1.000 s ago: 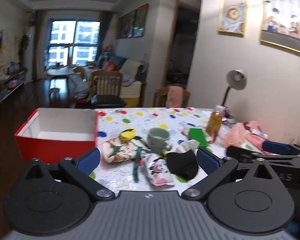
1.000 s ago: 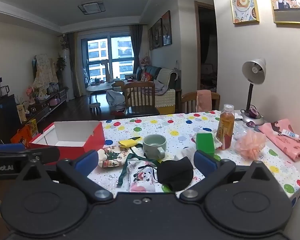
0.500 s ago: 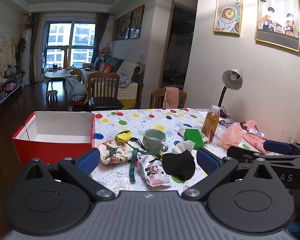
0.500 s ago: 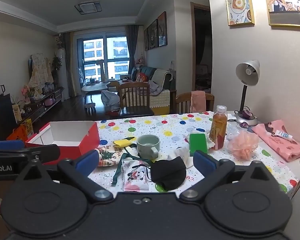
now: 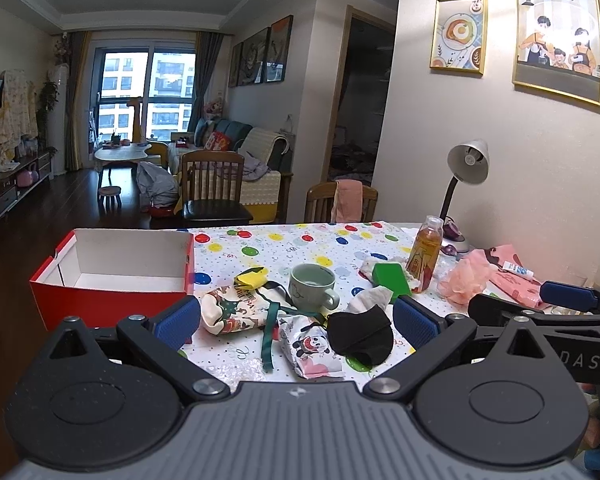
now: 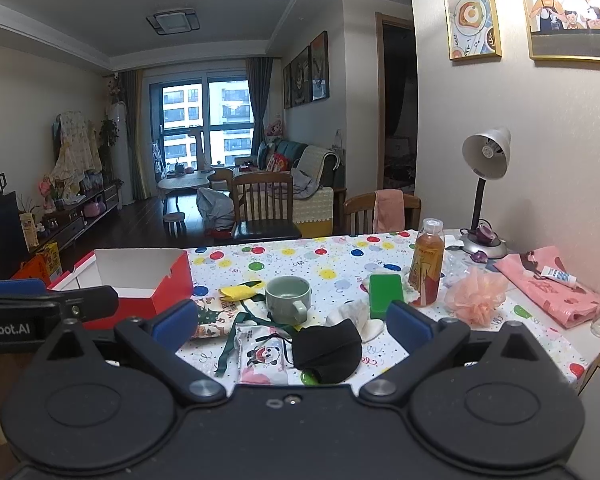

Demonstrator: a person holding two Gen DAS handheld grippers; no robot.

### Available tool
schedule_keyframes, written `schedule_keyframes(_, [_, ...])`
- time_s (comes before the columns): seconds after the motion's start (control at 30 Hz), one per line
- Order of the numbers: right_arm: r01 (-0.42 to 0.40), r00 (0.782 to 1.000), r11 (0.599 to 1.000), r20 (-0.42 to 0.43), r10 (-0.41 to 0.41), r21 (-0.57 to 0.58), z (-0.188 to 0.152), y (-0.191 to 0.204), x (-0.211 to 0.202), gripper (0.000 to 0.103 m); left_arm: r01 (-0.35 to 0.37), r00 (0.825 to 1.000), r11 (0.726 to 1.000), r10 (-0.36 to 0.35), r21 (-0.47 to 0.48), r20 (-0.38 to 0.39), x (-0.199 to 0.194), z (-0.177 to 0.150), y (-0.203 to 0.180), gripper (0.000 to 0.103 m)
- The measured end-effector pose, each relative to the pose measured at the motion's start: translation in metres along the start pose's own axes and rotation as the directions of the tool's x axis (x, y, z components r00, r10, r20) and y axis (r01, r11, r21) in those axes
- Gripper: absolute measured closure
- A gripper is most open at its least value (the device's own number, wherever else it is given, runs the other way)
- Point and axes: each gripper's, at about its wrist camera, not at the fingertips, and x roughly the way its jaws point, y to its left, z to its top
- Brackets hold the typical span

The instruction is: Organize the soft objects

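My left tongs (image 5: 296, 320) and right tongs (image 6: 290, 322) both gape wide, holding nothing, above the polka-dot tablecloth (image 5: 300, 242). At twelve o'clock lie a black cloth face mask (image 6: 326, 350) and a panda-print soft packet (image 6: 262, 356); at ten, an open red cardboard box (image 5: 112, 268). A framed poster (image 5: 556, 36) reads "Happy Family".
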Motion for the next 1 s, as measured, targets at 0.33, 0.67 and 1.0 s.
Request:
schedule_keyframes(0.33, [0.008, 1.0, 1.0, 0.009, -0.008, -0.003, -0.0007, 0.0006, -0.0022, 0.002, 0.007, 1.0, 1.0, -0.007, -0.004, 0.002, -0.0021, 0.0019, -0.0014, 0.0])
schedule_keyframes(0.67, [0.006, 1.0, 1.0, 0.008, -0.006, -0.003, -0.0021, 0.0001, -0.0015, 0.002, 0.005, 1.0, 1.0, -0.005, -0.011, -0.009, -0.0007, 0.001, 0.0003, 0.0])
schedule_keyframes(1.0, [0.013, 1.0, 1.0, 0.01, -0.013, -0.004, -0.0041, 0.0022, -0.0024, 0.002, 0.007, 1.0, 1.0, -0.007, -0.012, -0.007, -0.0004, 0.0007, 0.0009, 0.0])
